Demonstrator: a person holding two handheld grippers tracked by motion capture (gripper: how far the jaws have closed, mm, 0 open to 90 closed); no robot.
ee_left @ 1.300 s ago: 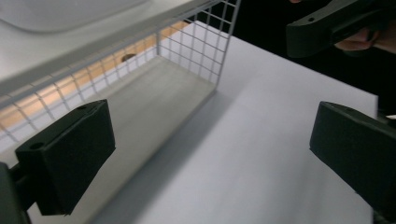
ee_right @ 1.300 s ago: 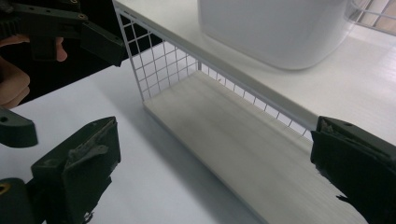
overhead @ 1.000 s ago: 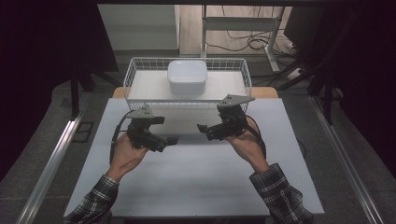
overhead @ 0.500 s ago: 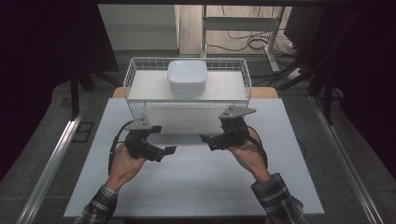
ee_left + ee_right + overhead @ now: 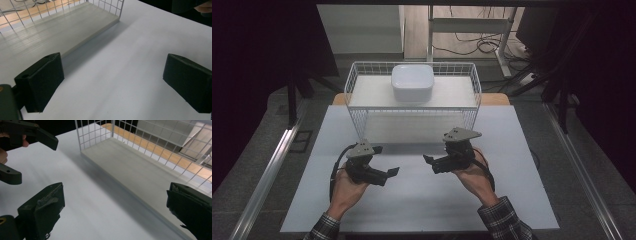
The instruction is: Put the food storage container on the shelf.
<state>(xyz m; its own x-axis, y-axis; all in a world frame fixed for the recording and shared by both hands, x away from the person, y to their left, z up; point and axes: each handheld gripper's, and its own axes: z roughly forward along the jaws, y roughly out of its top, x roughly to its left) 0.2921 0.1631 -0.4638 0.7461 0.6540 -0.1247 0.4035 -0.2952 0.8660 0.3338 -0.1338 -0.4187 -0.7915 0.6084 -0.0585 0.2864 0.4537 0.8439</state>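
**Supervisor:** Work from the largest item down. What do you have in front of you?

**Technician:** You are facing the white table [image 5: 422, 210]. Its near edge is cut off at the bottom of the high view, where your plaid sleeves enter. On its far half stands the wire basket [image 5: 362, 117], with a pale board as its floor. In the left gripper view the basket [image 5: 110, 7] is cut off at the top and left, so you see just one corner and part of the board. In the right gripper view the basket [image 5: 95, 135] also runs out of frame.

**Supervisor:** And the object inside it?

**Technician:** The white container [image 5: 412, 82] sits in the basket at the far side, near the middle of its width. You cannot tell from the high view whether it has a lid or is an upturned bowl; its base is hidden by its own body.

**Supervisor:** State of your tongs?

**Technician:** Your left gripper [image 5: 393, 172] hovers over the near left of the table, jaws spread wide and holding nothing; the left gripper view [image 5: 112, 82] shows bare table between them. Your right gripper [image 5: 428, 160] is near right, just in front of the basket, jaws likewise apart and empty [image 5: 115, 212]. Both point toward each other, well apart from the container. Your hands hide most of each gripper body.
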